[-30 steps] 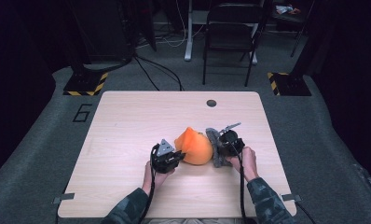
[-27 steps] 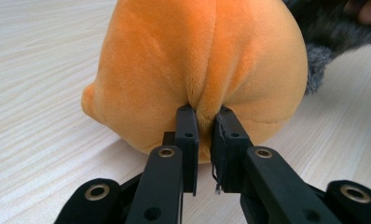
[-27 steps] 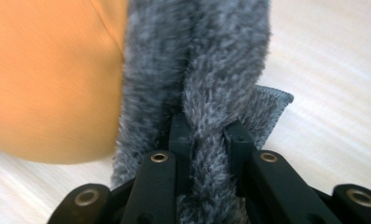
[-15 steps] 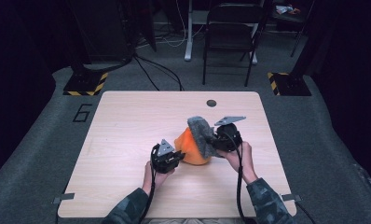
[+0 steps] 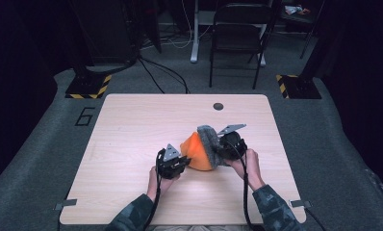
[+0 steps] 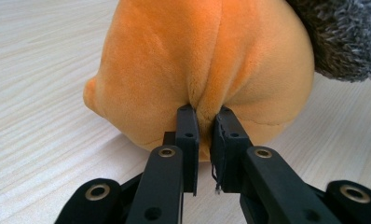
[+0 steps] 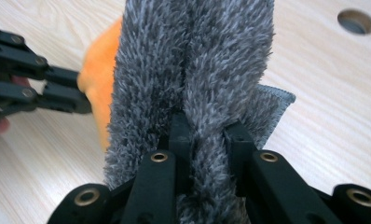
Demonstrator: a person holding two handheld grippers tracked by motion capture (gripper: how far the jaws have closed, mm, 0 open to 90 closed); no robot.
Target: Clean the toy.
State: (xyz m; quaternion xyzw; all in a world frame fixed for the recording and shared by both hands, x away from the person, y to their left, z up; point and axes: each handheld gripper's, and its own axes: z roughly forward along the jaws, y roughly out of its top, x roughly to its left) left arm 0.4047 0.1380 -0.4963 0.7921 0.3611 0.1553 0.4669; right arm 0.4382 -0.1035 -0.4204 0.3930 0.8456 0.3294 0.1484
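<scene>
Plush could slip: your left gripper (image 6: 204,135) pinches only an orange plush cushion (image 6: 202,65) fold at 9 o'clock, while your right gripper (image 7: 207,140) clamps shaggy grey fabric (image 7: 197,60) at 3.

The plush toy (image 5: 197,151) sits on the table (image 5: 132,125), on the person's side of the table's round hole (image 5: 218,106). To the toy's left, touching it, is the left gripper (image 5: 180,163); to its right, against the toy's shaggy part (image 5: 210,142), is the right gripper (image 5: 223,148). A chair (image 5: 240,33) stands beyond the table's far edge, behind the toy.
</scene>
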